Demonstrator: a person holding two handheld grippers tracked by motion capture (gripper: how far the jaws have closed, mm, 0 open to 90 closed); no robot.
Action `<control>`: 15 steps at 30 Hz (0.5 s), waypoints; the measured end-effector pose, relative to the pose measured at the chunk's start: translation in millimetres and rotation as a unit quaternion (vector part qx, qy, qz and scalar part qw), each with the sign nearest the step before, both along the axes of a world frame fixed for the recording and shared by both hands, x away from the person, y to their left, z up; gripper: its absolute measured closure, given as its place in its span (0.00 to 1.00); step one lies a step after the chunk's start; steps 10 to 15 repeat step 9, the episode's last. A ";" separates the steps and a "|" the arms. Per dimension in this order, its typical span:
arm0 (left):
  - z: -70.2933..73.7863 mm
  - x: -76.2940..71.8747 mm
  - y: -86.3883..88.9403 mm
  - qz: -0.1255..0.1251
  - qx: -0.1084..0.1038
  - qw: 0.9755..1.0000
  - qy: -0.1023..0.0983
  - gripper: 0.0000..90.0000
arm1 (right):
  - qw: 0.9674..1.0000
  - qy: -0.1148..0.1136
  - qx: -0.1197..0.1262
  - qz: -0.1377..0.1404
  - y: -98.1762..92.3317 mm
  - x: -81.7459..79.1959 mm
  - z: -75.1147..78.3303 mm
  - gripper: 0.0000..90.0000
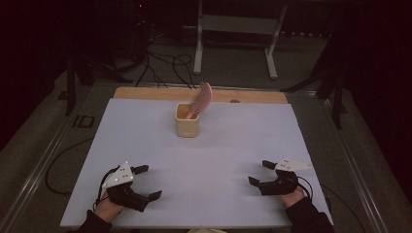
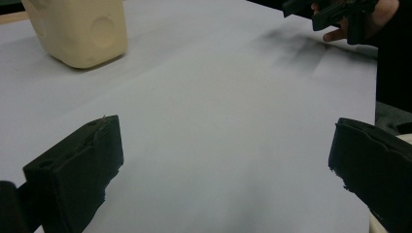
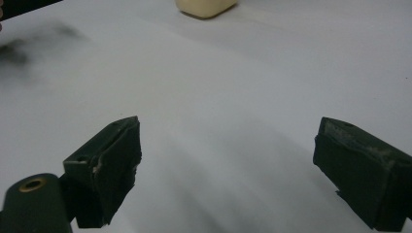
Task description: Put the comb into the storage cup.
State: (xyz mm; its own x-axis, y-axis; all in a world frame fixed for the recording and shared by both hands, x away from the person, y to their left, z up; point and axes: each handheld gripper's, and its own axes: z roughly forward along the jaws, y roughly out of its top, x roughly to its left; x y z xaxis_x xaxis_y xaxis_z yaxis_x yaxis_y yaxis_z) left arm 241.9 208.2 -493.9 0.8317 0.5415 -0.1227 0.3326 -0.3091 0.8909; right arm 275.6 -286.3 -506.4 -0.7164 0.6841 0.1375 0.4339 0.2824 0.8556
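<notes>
Left gripper [image 1: 147, 183] wide open, nothing between its jaws, low over the white sheet [image 1: 218, 160] on the bench near the person's edge. Right gripper [image 1: 260, 172] also wide open and empty, near the same edge, well apart from the left one. Cream cup [image 1: 187, 120] stands upright far ahead of both grippers, roughly midway between them sideways, touching neither. Pink ribbed comb-like thing [image 1: 202, 98] sticks out of the cup, tilted toward the right-gripper side, its lower end inside the cup.

In the left gripper view, cup [image 2: 77, 29] sits ahead and off to the left of the jaws, and the right gripper [image 2: 335, 12] with its hand shows far ahead at right. In the right gripper view, the cup's base [image 3: 206, 7] is far ahead, between the two jaws.
</notes>
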 end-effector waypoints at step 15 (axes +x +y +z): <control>0.2 0.4 -0.1 0.000 -0.001 1.000 0.000 0.00 | 1.000 0.001 -0.002 0.001 -0.6 0.3 -0.5 0.11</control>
